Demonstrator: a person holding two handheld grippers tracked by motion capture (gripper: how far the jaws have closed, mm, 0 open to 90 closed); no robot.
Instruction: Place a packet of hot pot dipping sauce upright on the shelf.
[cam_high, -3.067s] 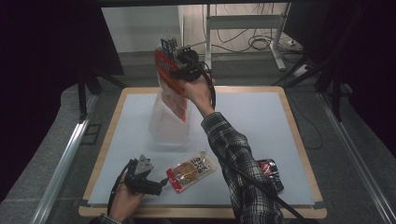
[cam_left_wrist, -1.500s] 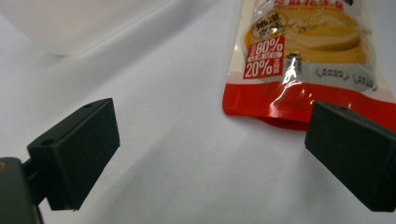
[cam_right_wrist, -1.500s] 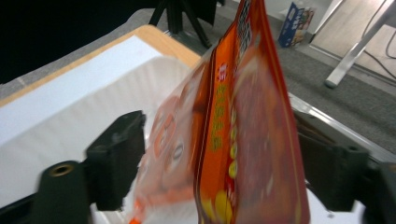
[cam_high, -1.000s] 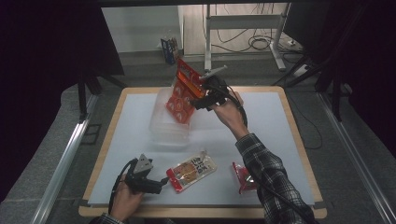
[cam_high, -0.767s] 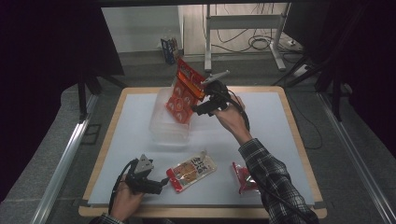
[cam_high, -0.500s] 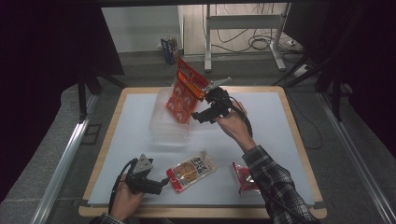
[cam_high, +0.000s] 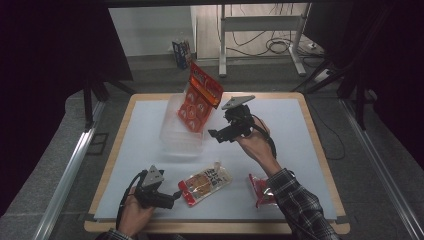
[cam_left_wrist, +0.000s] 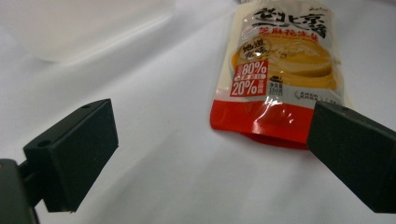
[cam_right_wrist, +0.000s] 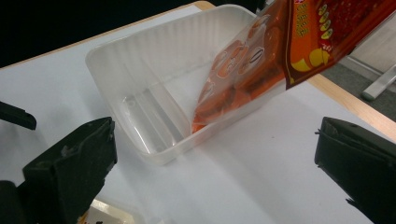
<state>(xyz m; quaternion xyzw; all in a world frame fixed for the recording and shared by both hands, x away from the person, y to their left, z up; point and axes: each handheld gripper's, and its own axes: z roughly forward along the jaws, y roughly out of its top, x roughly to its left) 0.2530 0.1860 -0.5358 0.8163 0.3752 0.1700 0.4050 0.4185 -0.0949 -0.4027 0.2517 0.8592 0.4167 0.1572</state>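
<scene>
A clear plastic tub stands on the white mat at the middle left. An orange-red snack bag leans upright in it, its top sticking out over the far rim. My right gripper hovers open just right of the tub, apart from the bag. Its own view looks between wide jaws at the tub and the bag. My left gripper rests open near the front edge, pointing at a yellow and red pouch. That pouch lies flat beyond the open left gripper.
A small red packet lies on the mat by the right forearm. The wooden table edge frames the mat. Beyond the table stand a desk frame with cables and dark curtains.
The right gripper held the orange-red bag above the tub, set it leaning inside, let go and drew back toward the person. The left gripper stayed put.
</scene>
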